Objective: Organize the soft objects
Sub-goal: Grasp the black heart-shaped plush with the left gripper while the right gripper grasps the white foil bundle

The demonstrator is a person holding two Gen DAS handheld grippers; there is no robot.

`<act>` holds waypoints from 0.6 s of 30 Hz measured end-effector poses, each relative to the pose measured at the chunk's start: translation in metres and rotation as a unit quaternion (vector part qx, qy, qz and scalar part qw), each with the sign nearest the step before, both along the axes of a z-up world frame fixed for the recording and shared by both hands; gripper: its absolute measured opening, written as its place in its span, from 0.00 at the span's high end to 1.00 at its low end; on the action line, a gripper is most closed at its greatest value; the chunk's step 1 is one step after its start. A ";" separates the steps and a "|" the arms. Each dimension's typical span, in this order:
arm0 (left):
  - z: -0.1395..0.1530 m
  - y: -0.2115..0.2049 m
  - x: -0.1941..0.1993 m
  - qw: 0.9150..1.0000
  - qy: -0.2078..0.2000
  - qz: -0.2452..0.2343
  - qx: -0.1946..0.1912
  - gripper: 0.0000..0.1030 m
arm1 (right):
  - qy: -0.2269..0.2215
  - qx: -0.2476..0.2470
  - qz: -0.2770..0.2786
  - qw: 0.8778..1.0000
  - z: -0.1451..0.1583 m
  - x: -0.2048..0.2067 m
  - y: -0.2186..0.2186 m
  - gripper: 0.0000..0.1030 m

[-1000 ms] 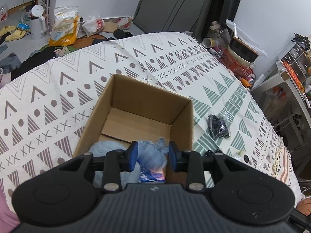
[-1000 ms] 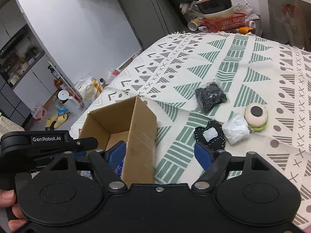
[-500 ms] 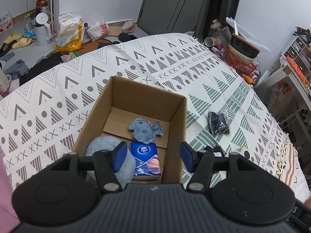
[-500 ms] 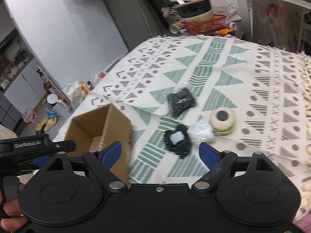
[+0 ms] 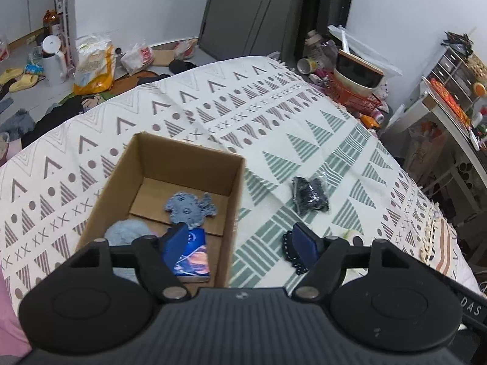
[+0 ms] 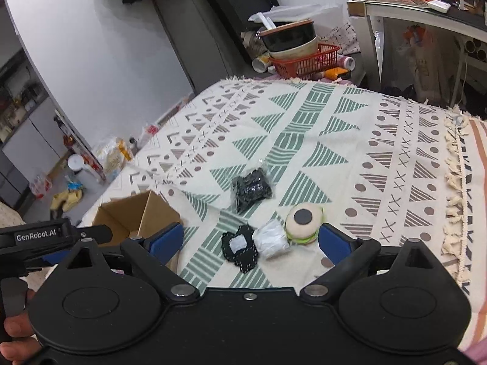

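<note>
Both grippers are seen with their jaws spread wide and nothing held between them. The left gripper [image 5: 242, 241] is poised above the near right wall of a cardboard box [image 5: 236, 188], its left pad over the box's inside and its right pad over the patterned bedspread [image 5: 304, 127] outside. Just ahead of the left pad, a blue tissue pack [image 5: 193, 257] is seen lying flat on the box floor; a fluffy pale blue item [image 5: 126, 234] lies to the left of it, partly hidden by the gripper's body, and a grey-blue knitted piece [image 5: 190, 208] rests further ahead on the floor flap. Beyond the right pad, a black bundle in clear wrap [image 5: 310, 194] lies on the spread, well apart from the box. The right gripper [image 6: 251, 238] is held above three items grouped between its pads: a black stitched patch with a white square [image 6: 240, 251], a white wrapped bundle [image 6: 271, 238] touching it, and a round burger-shaped plush [image 6: 304, 220] just beside the right pad. The wrapped black bundle [image 6: 251, 188] lies further ahead. To the left of the left pad, the box [image 6: 158, 213] is seen, with the other gripper's black body over it. A person's hand [image 6: 15, 331] is glimpsed at the lower left edge.
</note>
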State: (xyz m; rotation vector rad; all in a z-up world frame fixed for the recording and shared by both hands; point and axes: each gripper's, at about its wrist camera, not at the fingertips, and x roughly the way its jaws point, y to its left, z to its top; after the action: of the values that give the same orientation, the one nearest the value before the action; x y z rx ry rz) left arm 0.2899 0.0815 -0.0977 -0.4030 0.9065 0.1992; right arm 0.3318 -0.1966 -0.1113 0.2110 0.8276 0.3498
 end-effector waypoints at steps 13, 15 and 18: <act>-0.022 -0.038 0.019 0.999 0.016 -0.038 0.000 0.28 | 0.029 0.043 0.019 0.998 -0.056 0.012 -0.013 0.22; -0.025 -0.043 0.024 0.999 0.015 -0.043 0.000 0.28 | 0.039 0.047 0.018 0.998 -0.064 0.018 -0.014 0.26; -0.033 -0.053 0.034 0.998 0.020 -0.056 -0.002 0.28 | 0.051 0.051 0.007 0.997 -0.072 0.026 -0.017 0.33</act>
State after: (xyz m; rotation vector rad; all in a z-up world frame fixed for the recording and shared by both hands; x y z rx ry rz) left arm 0.3239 0.0287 -0.1303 -0.3518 0.9652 0.1037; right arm 0.3579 -0.2132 -0.1837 0.3208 0.9130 0.3975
